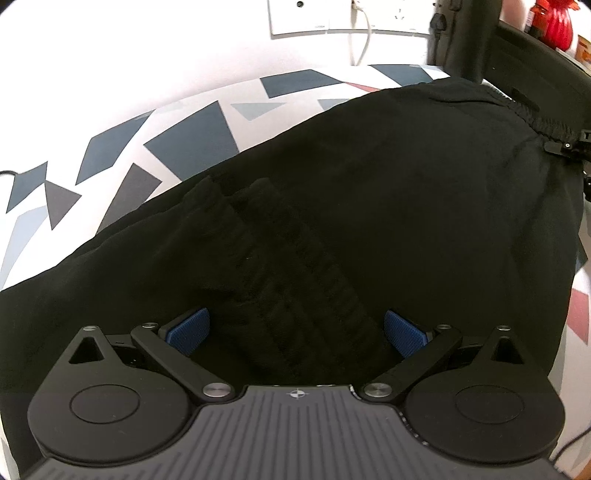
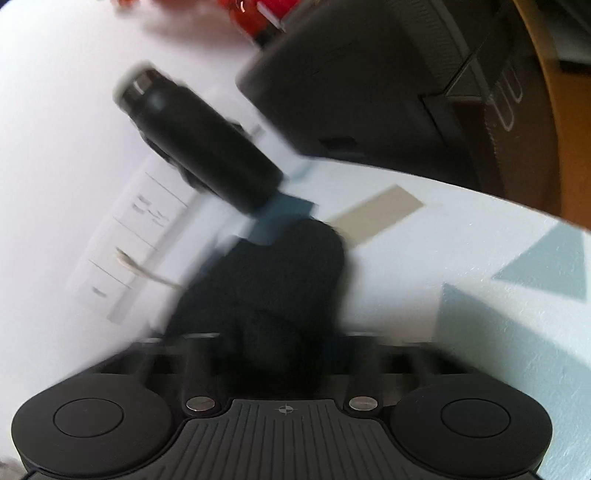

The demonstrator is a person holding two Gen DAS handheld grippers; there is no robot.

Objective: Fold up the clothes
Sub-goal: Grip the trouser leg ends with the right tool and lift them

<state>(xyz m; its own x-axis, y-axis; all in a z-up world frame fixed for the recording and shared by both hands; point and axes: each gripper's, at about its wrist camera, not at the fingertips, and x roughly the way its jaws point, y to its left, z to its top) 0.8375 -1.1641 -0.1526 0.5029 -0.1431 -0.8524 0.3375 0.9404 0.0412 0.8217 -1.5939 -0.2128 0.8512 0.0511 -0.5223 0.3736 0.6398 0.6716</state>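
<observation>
A black garment (image 1: 332,206) lies spread over a white tablecloth (image 1: 122,147) printed with grey and blue shapes. My left gripper (image 1: 295,328) hovers low over the garment's near part. It is open, its blue pads (image 1: 188,330) wide apart with only flat cloth between them. At the far right, the garment's gathered elastic waistband (image 1: 532,118) is pinched by the tip of my right gripper (image 1: 569,144). The right wrist view is blurred by motion. There my right gripper (image 2: 280,347) is shut on a bunched fold of the black garment (image 2: 291,266), lifted off the tablecloth (image 2: 480,332).
A black cylinder-shaped bottle (image 2: 199,147) and a large dark object (image 2: 351,74) stand behind the garment. A wall socket panel (image 1: 299,18) with a white cable (image 1: 364,40) is on the wall. A red vase (image 1: 557,22) sits at the back right.
</observation>
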